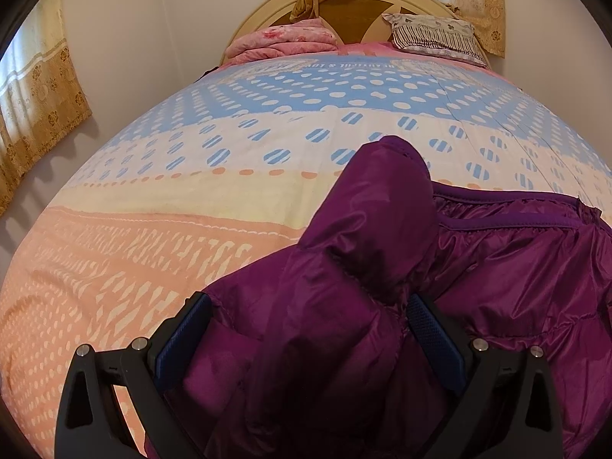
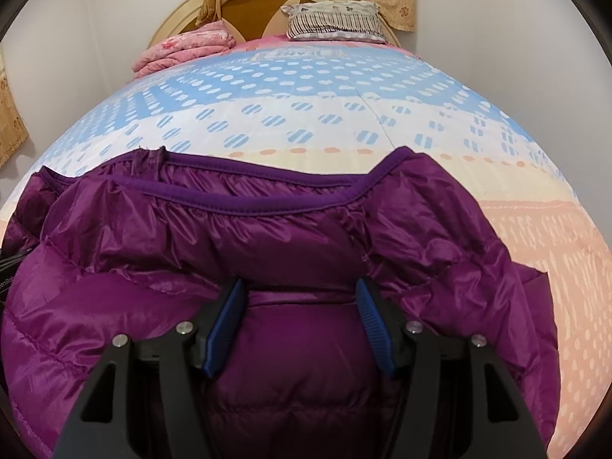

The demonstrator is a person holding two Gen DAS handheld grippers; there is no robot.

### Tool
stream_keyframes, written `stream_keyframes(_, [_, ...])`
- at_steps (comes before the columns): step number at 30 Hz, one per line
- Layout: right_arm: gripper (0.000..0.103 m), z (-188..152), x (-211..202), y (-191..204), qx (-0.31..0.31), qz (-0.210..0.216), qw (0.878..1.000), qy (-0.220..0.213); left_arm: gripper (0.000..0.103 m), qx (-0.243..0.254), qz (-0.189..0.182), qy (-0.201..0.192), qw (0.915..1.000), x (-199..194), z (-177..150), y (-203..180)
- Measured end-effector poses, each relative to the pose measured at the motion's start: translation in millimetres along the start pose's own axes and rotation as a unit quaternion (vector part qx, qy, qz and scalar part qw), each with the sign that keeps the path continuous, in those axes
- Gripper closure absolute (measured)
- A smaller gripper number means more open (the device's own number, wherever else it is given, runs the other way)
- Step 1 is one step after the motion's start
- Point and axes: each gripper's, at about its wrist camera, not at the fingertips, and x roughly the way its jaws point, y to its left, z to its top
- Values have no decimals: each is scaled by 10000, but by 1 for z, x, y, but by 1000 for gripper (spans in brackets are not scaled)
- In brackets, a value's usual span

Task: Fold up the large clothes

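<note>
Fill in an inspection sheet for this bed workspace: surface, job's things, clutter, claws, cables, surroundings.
Surface: bed, patterned cover, mostly flat.
Job's things: purple jacket on the near end, one sleeve folded over.
Clutter: pink blanket and pillow at the headboard.
Claws: left claw open, jacket fabric between fingers; right claw open over the jacket.
Cables: nothing seen.
Surroundings: curtains, plain walls.
</note>
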Motion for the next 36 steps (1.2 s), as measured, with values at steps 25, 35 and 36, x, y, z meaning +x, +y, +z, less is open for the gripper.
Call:
stream_keyframes(25, [34, 20, 19, 83, -334, -299, 9989, -151, 1, -384, 67, 78, 9992, 3, 3, 16])
stream_keyframes(35, [32, 19, 24, 91, -406, -428, 9982, -65, 1, -374, 78, 125, 9992, 9, 6, 18])
stream_keyframes(36, [32, 19, 24, 91, -424, -453, 9981, -56, 1, -370, 79, 130, 9992, 9, 6, 18])
